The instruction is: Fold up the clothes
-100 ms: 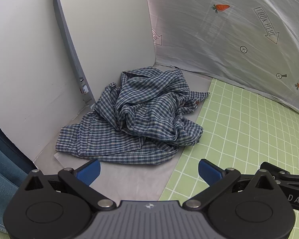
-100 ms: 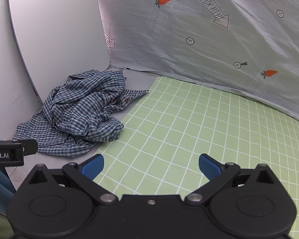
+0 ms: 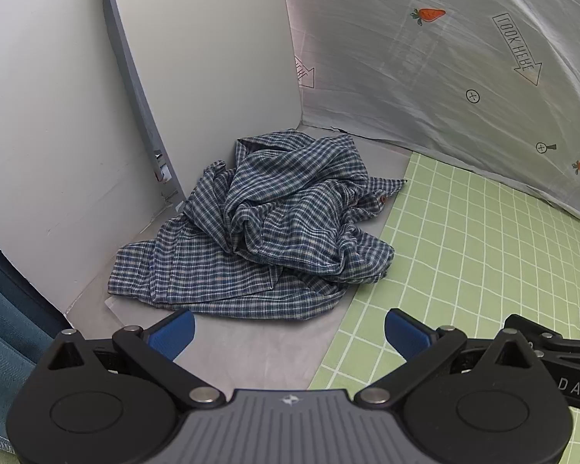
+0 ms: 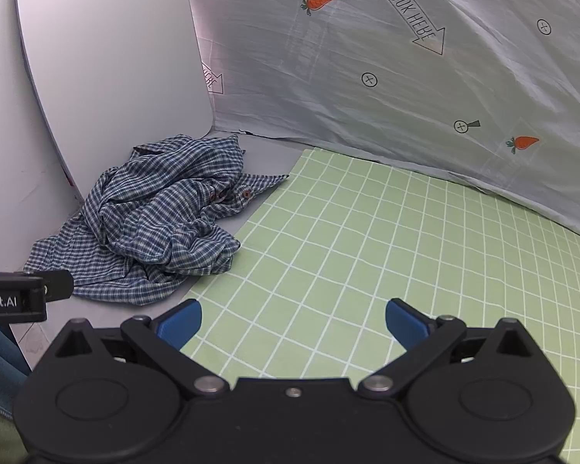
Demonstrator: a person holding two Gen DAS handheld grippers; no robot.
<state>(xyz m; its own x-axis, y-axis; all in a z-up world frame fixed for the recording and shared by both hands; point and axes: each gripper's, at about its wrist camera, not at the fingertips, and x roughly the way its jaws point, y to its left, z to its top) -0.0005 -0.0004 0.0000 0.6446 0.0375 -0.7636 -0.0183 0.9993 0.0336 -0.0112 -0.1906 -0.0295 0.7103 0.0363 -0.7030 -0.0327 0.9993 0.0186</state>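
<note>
Nothing folded yet — the shirt [image 3: 259, 232] lies crumpled in the corner (partly off the mat [image 3: 483, 255]). Left gripper [image 3: 290, 328] and right gripper [image 4: 293, 319] both gape, empty — everything's left.

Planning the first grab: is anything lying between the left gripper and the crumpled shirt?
Nothing visible. Only bare grey surface separates the open left gripper from the plaid shirt.

Staged demo booth: printed backdrop sheet [image 4: 406, 77], grid mat [image 4: 367, 251].
</note>
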